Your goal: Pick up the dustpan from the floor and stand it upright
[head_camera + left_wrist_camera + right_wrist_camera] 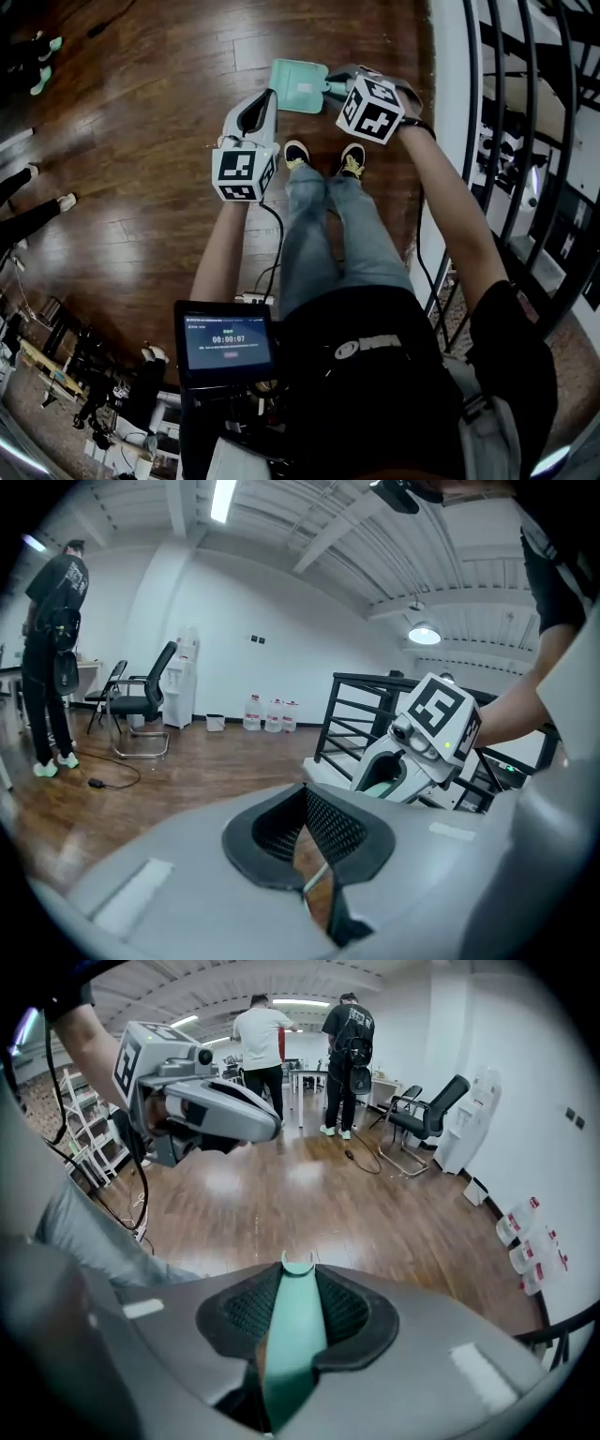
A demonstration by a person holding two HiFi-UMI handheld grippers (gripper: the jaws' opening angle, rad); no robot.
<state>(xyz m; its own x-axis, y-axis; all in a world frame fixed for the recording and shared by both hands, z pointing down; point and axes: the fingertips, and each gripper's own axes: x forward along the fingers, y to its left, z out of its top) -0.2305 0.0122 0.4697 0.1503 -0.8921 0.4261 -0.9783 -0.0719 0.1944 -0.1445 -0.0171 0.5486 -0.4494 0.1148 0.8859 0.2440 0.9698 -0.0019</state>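
Note:
The teal dustpan (298,86) hangs above the wooden floor in front of the person's shoes. My right gripper (335,90) is shut on its handle. In the right gripper view, the teal handle (291,1335) runs lengthwise between the mesh pads (342,1312) of the right gripper (292,1307), and its forked end pokes out past them. My left gripper (269,97) hovers just left of the pan, apart from it. In its own view, the left gripper (305,841) is shut with nothing between the pads. That view also shows the right gripper (427,738) with a bit of teal below it.
A black metal railing (525,141) runs along the right. Two people (262,1040) stand at a table at the far end, and another person (54,639) is by an office chair (141,705). A cable (275,239) trails near the legs. A chest-mounted screen (228,342) sits below.

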